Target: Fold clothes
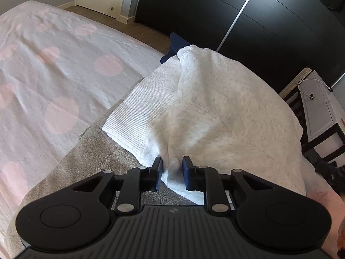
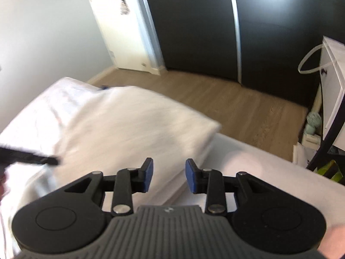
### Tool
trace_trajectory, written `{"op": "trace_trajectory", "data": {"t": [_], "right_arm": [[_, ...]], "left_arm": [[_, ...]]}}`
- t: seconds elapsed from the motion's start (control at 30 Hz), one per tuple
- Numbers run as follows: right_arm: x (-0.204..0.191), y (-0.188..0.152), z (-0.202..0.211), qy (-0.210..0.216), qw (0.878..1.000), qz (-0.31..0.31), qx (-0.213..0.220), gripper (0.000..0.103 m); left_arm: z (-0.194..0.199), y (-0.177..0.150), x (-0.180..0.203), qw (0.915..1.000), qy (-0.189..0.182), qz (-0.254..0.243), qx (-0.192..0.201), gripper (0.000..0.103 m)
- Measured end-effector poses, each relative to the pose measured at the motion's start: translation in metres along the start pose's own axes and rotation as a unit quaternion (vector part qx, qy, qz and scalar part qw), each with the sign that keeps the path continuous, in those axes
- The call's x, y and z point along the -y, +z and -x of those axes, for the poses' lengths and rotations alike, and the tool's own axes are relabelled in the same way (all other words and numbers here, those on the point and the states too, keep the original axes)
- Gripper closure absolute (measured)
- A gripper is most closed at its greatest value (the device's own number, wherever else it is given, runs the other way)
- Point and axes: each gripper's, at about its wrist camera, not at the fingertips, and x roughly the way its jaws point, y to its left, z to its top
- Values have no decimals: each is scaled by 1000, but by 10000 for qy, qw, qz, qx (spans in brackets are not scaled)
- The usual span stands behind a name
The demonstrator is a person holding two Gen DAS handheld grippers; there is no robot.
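Grey sweatshirt (image 1: 226, 108): lying on the bed (image 1: 54, 64) (pink-spotted cover) atop a folded white towel (image 1: 138, 108). Left gripper (image 1: 172, 173): jaws pinching a bunched fold of the sweatshirt's near edge. Right gripper (image 2: 169, 174): jaws standing apart, gripping nothing, hovering over the sweatshirt's blurred edge.

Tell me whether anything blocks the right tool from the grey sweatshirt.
Nothing visible does. The right tool hangs over the grey sweatshirt with no object between them, though the view is blurred. The left tool has a fold of it between its pads.
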Motion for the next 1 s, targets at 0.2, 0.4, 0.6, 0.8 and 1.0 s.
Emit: {"op": "trace_trajectory", "data": {"t": [0.2,0.4,0.6,0.8,1.0], "right_arm": [[-52,-31,38,101,9973,716,129,62],[-92,-47,23,-464,9868,1552,79,61],[-96,-55,15,-535,9873,1490,-87,63],[-100,-60,22,-520,9816,1839,59,88],[-102,-79,5,-434,9734,2220,-355,92]], "left_arm": [[13,6,-4,9999,-85,124,-32,90],[21,5,-13,9972,-583,451,-82,76],[19,2,-10,9969,-664,421,-15,77],[26,5,-11,9976,-617,282,106,98],[15,2,-23,9982,-533,268,-88,99]]}}
